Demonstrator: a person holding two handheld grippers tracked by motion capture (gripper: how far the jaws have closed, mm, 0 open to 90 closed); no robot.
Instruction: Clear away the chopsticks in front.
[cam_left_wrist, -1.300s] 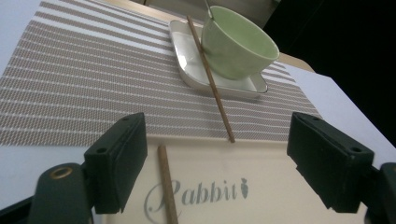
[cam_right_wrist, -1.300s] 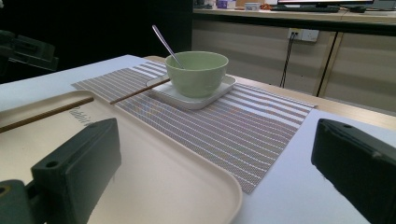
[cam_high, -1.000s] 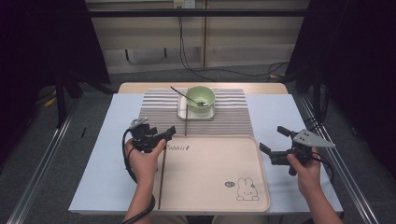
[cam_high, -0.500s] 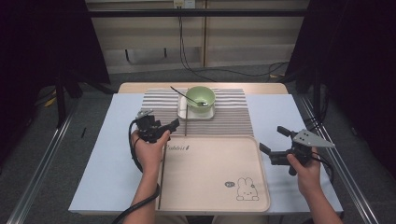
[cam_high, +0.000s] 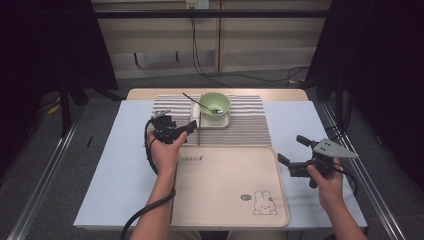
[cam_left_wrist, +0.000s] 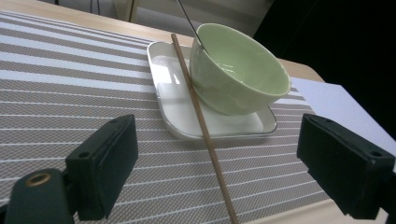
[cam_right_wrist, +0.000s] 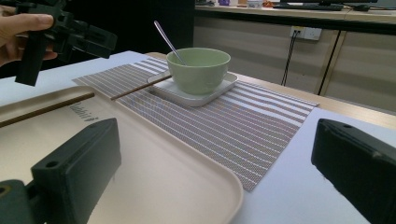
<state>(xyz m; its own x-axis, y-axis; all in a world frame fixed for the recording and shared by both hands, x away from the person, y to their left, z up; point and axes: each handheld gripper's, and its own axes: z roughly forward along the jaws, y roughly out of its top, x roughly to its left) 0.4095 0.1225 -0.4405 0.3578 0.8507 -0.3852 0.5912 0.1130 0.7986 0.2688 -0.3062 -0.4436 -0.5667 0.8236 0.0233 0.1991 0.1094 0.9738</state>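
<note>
A pale green bowl (cam_high: 215, 103) with a metal spoon (cam_high: 192, 98) in it stands on a white square plate (cam_high: 200, 120) on the striped placemat (cam_high: 250, 127). One brown chopstick (cam_left_wrist: 201, 116) leans on the plate's left rim, its near end on the mat. My left gripper (cam_high: 189, 129) hovers just left of it, pointing at the plate. In the left gripper view the chopstick runs between the open jaws, untouched; they have just been opening a little. My right gripper (cam_high: 292, 150) is open and holds nothing, at the right edge of the beige tray (cam_high: 230, 185).
A second brown chopstick (cam_high: 173, 195) lies along the tray's left edge. The tray has a rabbit drawing (cam_high: 262, 204) at its near right. A white table (cam_high: 117, 165) carries everything; dark drapes and metal rails flank it. A cable (cam_high: 145, 215) trails from the left gripper.
My left gripper has moved right across the placemat, closer to the plate and the leaning chopstick. The right gripper has stayed put.
</note>
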